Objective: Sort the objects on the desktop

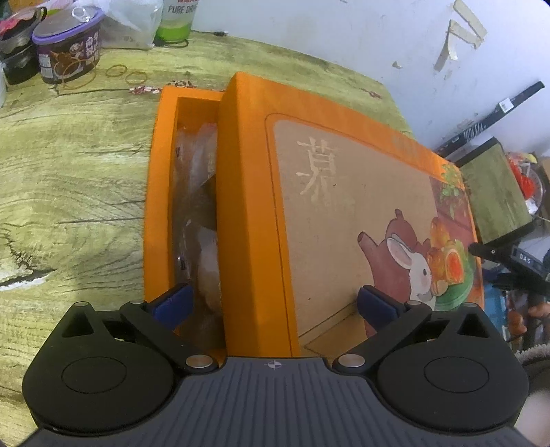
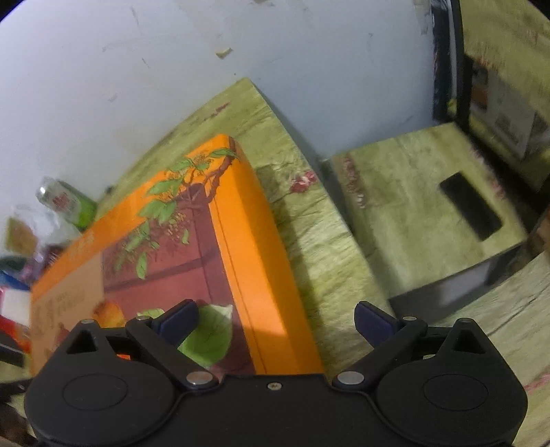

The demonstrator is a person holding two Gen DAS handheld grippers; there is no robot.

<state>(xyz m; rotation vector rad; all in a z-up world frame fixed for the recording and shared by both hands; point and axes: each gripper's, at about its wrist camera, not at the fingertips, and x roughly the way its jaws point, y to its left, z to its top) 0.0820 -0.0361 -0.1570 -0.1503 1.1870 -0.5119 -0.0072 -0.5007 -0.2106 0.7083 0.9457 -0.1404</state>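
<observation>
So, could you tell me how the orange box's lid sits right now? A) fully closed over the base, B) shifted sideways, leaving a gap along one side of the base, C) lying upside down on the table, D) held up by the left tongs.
B: in the left wrist view the lid is offset on the orange base, exposing plastic-wrapped items in the gap, while the left tongs are open and hold nothing.

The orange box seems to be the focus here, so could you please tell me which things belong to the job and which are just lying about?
In the job:
- orange box base
- orange lid, shifted sideways over the base
- wrapped packets inside
- left claw, open
- right claw, open

Lying about:
- purple-lidded tub
- rubber bands
- green bottle
- black phone
</observation>
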